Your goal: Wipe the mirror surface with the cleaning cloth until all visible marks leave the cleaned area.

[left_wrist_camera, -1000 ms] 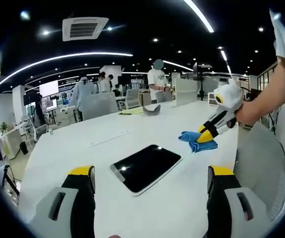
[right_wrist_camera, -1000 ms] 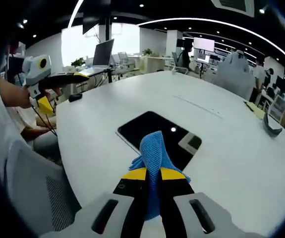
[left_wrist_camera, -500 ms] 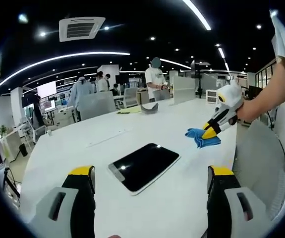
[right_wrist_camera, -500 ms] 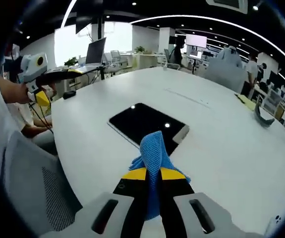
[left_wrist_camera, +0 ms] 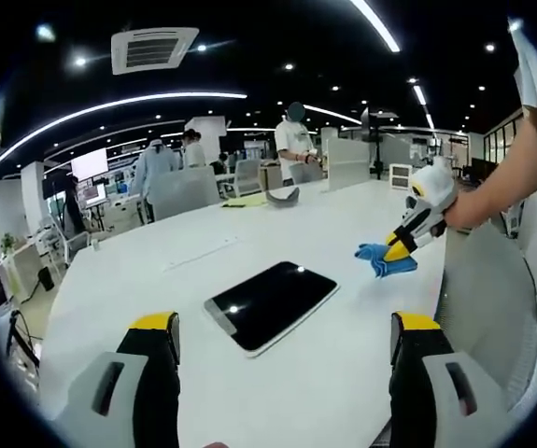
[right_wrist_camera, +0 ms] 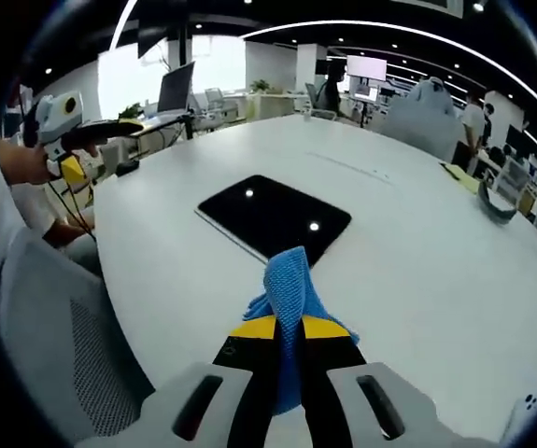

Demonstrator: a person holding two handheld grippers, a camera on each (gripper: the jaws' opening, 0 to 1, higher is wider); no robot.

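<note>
A dark rectangular mirror (left_wrist_camera: 270,303) lies flat on the white table (left_wrist_camera: 156,280), reflecting ceiling lights. My left gripper (left_wrist_camera: 282,336) is open, its yellow-tipped fingers wide apart on the near side of the mirror and above the table. In the left gripper view my right gripper (left_wrist_camera: 397,250) comes in from the right, shut on a blue cleaning cloth (left_wrist_camera: 383,260), held off the mirror's right side. In the right gripper view the cloth (right_wrist_camera: 289,291) sticks out of the shut jaws, just short of the mirror (right_wrist_camera: 273,216). The left gripper (right_wrist_camera: 81,129) appears at far left there.
A grey mesh chair (right_wrist_camera: 53,336) stands at the table's near edge. A dark curved object (left_wrist_camera: 283,197) and yellow-green paper (left_wrist_camera: 243,200) lie at the far end. Several people (left_wrist_camera: 296,145) stand beyond the table among desks and chairs. A laptop (right_wrist_camera: 175,93) sits on a far desk.
Both views have shifted a little with the hands. The right gripper with the cloth has drawn back slightly from the mirror. The left gripper stays open.
</note>
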